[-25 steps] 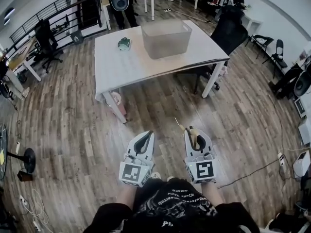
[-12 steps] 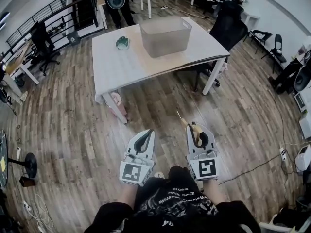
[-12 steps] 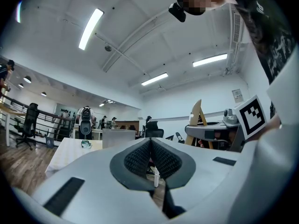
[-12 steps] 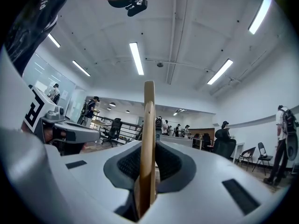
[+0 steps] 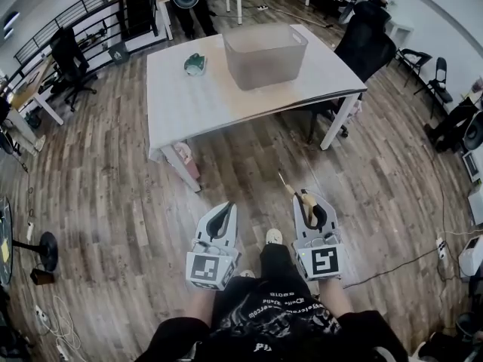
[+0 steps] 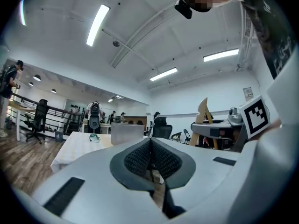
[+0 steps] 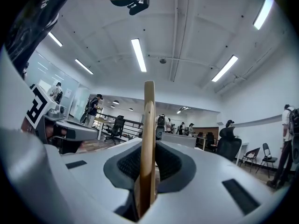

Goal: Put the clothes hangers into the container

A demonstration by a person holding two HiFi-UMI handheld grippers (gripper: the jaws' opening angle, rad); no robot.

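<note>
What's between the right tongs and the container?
Only bare floor, then the table's white top up to the container, in the head view. The right tongs, shut on a hanger, are short of the table.

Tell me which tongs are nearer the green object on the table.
Left. The left tongs are over the floor, almost straight below the green object in the head view; the right tongs are farther to the right.

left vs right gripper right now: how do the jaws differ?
The left gripper has its jaws shut pad to pad with nothing between them; the right gripper is clamped on a pale wooden clothes hanger. That hanger sticks out past the right gripper's tips; nothing projects from the left gripper. Shared: both point toward the white table, and each carries a marker cube.
</note>
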